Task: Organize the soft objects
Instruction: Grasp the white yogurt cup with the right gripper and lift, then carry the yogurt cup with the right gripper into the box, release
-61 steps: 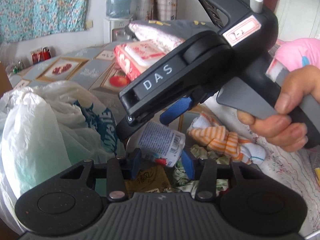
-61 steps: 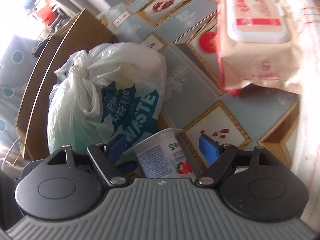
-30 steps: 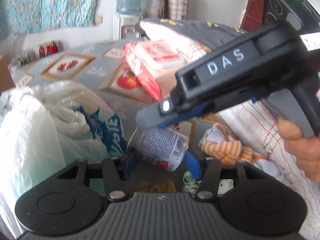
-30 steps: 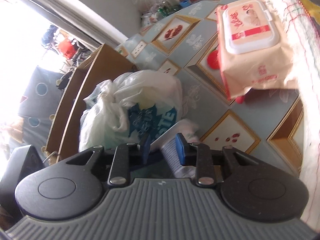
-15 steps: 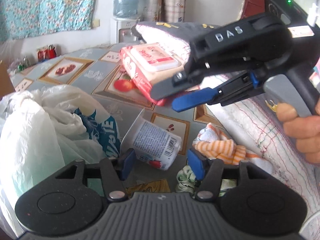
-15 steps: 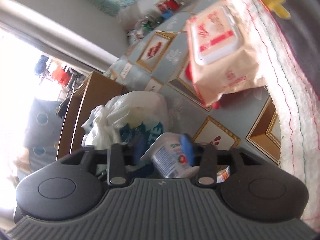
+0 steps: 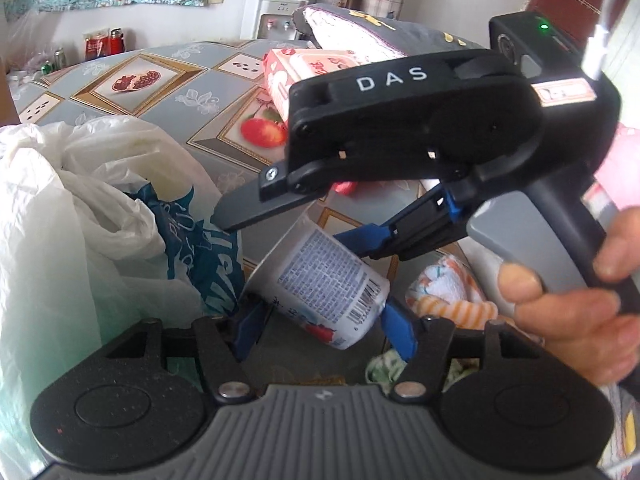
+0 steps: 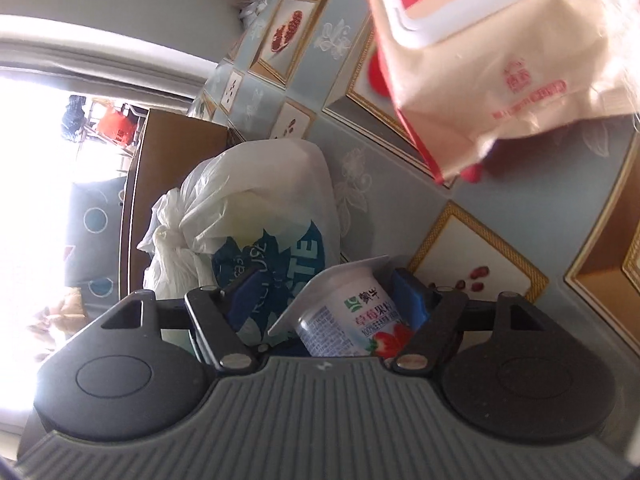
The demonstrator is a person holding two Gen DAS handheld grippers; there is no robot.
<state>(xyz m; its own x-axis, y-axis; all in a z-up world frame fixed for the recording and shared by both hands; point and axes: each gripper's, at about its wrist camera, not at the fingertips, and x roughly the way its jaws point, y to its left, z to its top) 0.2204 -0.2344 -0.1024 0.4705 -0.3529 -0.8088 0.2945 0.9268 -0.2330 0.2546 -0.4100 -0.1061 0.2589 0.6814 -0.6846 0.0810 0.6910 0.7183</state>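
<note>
My left gripper (image 7: 324, 330) and right gripper (image 8: 320, 296), jaws just opening, loosely straddle the yogurt cup (image 7: 320, 288); neither grips. Plastic bag (image 7: 80, 220) crowds the cup's left.

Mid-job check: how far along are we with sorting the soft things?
Done: nothing looks sorted yet. In hand: the yogurt cup lies tilted between the open jaws of the left gripper and the right gripper; both have just been opening and neither clamps it. Left: the striped cloth, the wipes pack and the plastic bag lie unsorted.
</note>
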